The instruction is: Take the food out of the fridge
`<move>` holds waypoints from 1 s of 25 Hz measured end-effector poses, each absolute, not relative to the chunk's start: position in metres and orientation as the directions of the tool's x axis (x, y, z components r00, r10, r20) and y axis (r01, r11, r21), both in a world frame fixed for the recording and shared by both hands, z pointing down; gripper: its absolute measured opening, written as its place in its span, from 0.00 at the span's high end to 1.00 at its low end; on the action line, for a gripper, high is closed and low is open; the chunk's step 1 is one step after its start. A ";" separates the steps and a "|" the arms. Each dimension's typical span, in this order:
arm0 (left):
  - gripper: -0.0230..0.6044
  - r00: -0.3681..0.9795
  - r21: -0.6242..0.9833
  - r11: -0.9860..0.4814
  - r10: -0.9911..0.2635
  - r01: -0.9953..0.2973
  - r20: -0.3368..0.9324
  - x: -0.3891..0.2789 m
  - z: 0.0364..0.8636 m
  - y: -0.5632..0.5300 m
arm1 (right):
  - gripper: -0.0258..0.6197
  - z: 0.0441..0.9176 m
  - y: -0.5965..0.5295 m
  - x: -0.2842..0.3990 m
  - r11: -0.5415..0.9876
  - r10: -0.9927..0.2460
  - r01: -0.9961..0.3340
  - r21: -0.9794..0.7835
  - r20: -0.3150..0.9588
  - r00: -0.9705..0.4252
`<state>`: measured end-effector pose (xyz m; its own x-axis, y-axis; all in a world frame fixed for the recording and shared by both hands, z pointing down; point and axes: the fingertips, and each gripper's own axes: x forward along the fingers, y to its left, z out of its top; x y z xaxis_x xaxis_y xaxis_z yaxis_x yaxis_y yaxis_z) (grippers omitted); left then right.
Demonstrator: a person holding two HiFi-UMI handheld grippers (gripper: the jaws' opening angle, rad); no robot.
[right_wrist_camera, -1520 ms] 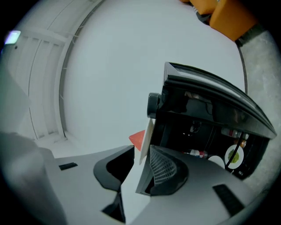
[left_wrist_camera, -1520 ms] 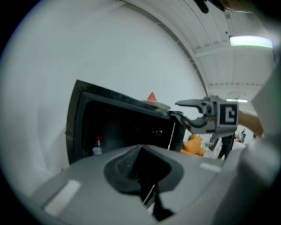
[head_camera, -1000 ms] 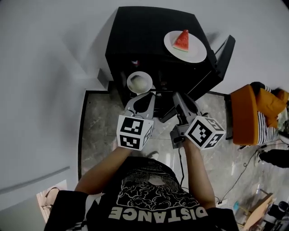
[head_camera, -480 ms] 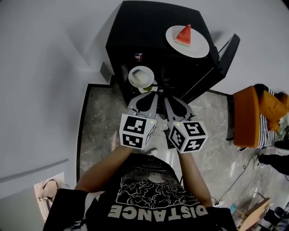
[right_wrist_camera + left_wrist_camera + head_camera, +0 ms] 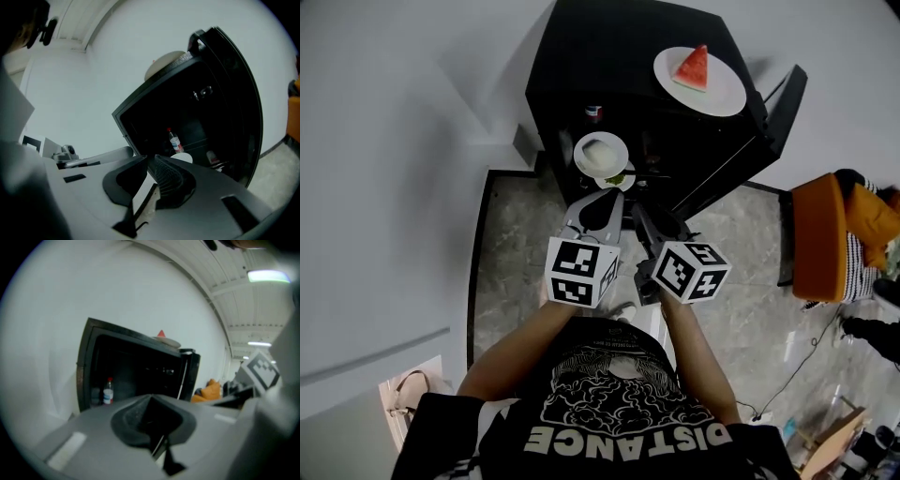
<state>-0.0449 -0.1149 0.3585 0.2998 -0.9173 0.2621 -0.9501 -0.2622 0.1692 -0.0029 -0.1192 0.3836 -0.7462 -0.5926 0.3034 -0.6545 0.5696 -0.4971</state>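
A black mini fridge (image 5: 628, 66) stands open, its door (image 5: 750, 141) swung to the right. Inside sit a white plate of pale food (image 5: 600, 153), something green (image 5: 617, 178) just below it, and a red-capped bottle (image 5: 594, 112). On the fridge's top, a watermelon slice (image 5: 697, 67) lies on a white plate (image 5: 722, 94). My left gripper (image 5: 609, 195) is shut and empty just in front of the plate inside the fridge. My right gripper (image 5: 639, 212) is beside it. Its jaws have just been closing to a narrow gap, with nothing between them. The right gripper view shows the bottle (image 5: 174, 140) and plate (image 5: 183, 158).
An orange seat (image 5: 825, 234) with striped cloth stands to the right of the fridge door. A white wall runs along the left. The floor (image 5: 516, 244) is grey stone with a dark border. A cable (image 5: 797, 366) trails on the floor at the right.
My right gripper has dropped and swung left, ending close beside the left gripper in front of the fridge opening. The left gripper has stayed put.
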 end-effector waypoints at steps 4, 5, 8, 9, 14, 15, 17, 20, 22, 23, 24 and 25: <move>0.96 0.290 0.163 -0.252 -0.916 -0.954 0.279 -0.068 0.371 -0.112 | 0.91 0.411 -0.120 -0.020 0.483 -0.578 -0.598 -0.639 0.280 -0.766; 0.96 0.289 0.165 -0.251 -0.915 -0.954 0.280 -0.073 0.374 -0.112 | 0.91 0.418 -0.122 -0.025 0.463 -0.578 -0.588 -0.663 0.277 -0.768; 0.96 0.293 0.163 -0.255 -0.913 -0.953 0.282 -0.088 0.379 -0.114 | 0.91 0.438 -0.130 -0.036 0.405 -0.582 -0.559 -0.724 0.267 -0.768; 0.96 0.297 0.161 -0.260 -0.912 -0.952 0.284 -0.093 0.381 -0.115 | 0.91 0.444 -0.133 -0.040 0.383 -0.585 -0.547 -0.744 0.263 -0.767; 0.96 0.326 0.156 -0.291 -0.894 -0.944 0.306 -0.112 0.392 -0.124 | 0.84 0.476 -0.148 -0.059 0.288 -0.609 -0.512 -0.809 0.258 -0.750; 0.96 0.336 0.156 -0.301 -0.889 -0.941 0.310 -0.114 0.395 -0.127 | 0.84 0.483 -0.152 -0.062 0.269 -0.615 -0.510 -0.817 0.261 -0.744; 0.96 0.358 0.158 -0.323 -0.877 -0.933 0.320 -0.118 0.400 -0.131 | 0.83 0.498 -0.159 -0.067 0.230 -0.630 -0.503 -0.833 0.267 -0.729; 0.96 0.390 0.153 -0.359 -0.858 -0.921 0.335 -0.122 0.408 -0.135 | 0.81 0.521 -0.171 -0.074 0.164 -0.654 -0.473 -0.866 0.263 -0.709; 0.96 0.406 0.144 -0.380 -0.847 -0.914 0.343 -0.124 0.412 -0.138 | 0.79 0.536 -0.180 -0.077 0.120 -0.672 -0.446 -0.887 0.258 -0.694; 0.96 0.413 0.141 -0.389 -0.842 -0.910 0.347 -0.125 0.415 -0.139 | 0.79 0.543 -0.184 -0.079 0.101 -0.680 -0.433 -0.896 0.256 -0.687; 0.96 0.420 0.139 -0.397 -0.837 -0.907 0.350 -0.125 0.417 -0.140 | 0.78 0.550 -0.188 -0.081 0.085 -0.687 -0.422 -0.903 0.254 -0.681; 0.96 0.428 0.138 -0.406 -0.832 -0.903 0.354 -0.126 0.419 -0.140 | 0.77 0.556 -0.192 -0.083 0.071 -0.692 -0.412 -0.909 0.252 -0.676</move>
<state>-0.1257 -0.1405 0.4188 0.4277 -0.8317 0.3539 -0.9034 -0.4061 0.1376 -0.0828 -0.1923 0.5562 -0.6760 -0.6924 0.2522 -0.4118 0.0711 -0.9085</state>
